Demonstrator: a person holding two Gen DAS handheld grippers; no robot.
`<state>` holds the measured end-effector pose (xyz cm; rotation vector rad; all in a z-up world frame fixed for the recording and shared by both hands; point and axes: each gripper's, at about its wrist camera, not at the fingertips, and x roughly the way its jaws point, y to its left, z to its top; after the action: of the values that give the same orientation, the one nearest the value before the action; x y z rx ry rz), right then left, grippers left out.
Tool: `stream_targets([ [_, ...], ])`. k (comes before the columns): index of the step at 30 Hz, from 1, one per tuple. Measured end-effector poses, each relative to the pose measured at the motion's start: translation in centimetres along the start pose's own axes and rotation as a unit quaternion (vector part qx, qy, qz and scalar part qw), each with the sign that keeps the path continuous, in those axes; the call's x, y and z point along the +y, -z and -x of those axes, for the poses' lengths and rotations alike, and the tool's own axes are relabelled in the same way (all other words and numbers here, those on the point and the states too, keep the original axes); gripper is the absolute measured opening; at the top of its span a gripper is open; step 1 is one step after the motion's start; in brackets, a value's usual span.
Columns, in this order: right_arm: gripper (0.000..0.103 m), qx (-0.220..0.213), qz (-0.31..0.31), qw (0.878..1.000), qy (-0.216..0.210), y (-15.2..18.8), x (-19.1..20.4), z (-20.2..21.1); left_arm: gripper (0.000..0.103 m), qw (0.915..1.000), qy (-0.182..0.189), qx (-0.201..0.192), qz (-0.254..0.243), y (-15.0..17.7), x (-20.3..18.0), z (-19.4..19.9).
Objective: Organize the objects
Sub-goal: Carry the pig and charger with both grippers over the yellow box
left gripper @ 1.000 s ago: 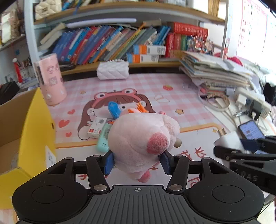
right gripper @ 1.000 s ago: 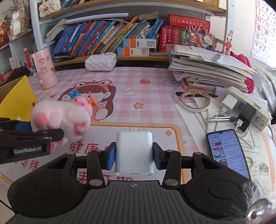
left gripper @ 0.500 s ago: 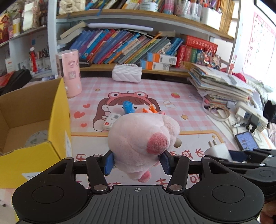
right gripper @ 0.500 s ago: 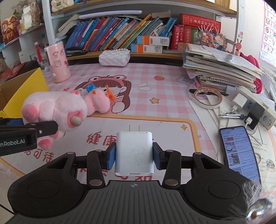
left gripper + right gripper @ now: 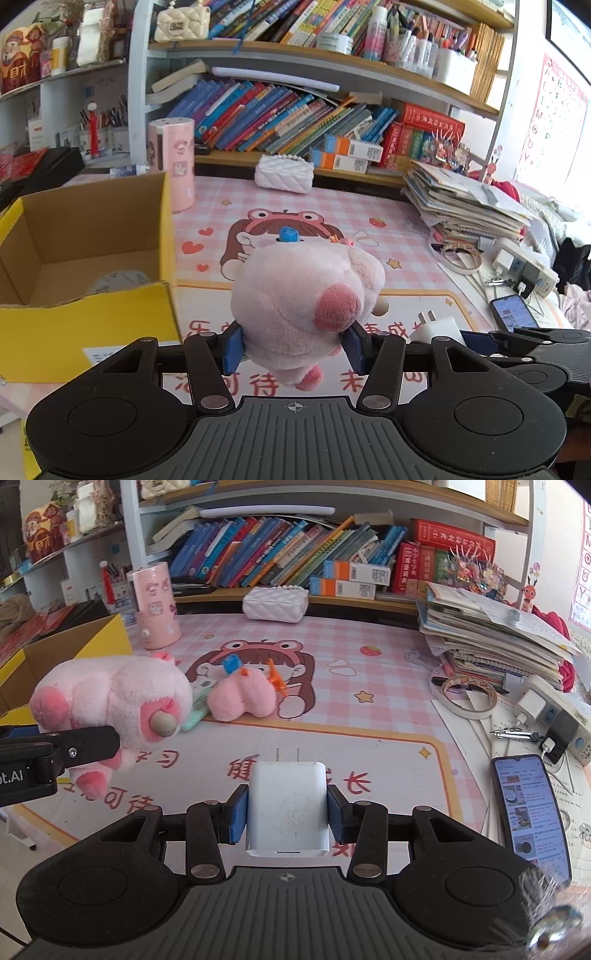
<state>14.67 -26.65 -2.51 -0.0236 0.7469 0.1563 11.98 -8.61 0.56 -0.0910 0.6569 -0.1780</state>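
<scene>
My left gripper (image 5: 293, 345) has its fingers clamped on a pink plush pig (image 5: 303, 295), held above the tabletop (image 5: 406, 229) beside the open yellow box (image 5: 92, 325). My right gripper (image 5: 287, 814) fingers clamp a white charger (image 5: 288, 808).

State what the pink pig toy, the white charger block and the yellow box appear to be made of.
Pink plush pig toy: soft pile fabric, fuzzy surface dented by the pads. White square charger block: hard plastic, probably matte, scuffed, with metal prongs. Yellow open-topped box: cardboard, brown inside, rough top edge.
</scene>
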Motion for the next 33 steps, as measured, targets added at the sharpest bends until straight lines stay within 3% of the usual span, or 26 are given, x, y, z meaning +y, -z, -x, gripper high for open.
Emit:
stream_targets([
  [9, 0.041, -0.007, 0.014, 1.0, -0.003, 0.9, 4.0, 2.1, 0.052, 0.9999, 0.001, -0.014, 0.009, 1.4, 2.9, 3.6],
  [22, 0.041, -0.009, 0.046, 0.999, -0.027, 3.4, 11.9, 5.6, 0.052, 0.9983, -0.03, -0.016, 0.047, 4.7, 9.4, 9.6],
  [33, 0.041, -0.009, 0.049, 0.998, -0.039, 5.7, 16.7, 7.9, 0.052, 0.9976, -0.042, -0.015, 0.052, 6.8, 12.7, 13.2],
])
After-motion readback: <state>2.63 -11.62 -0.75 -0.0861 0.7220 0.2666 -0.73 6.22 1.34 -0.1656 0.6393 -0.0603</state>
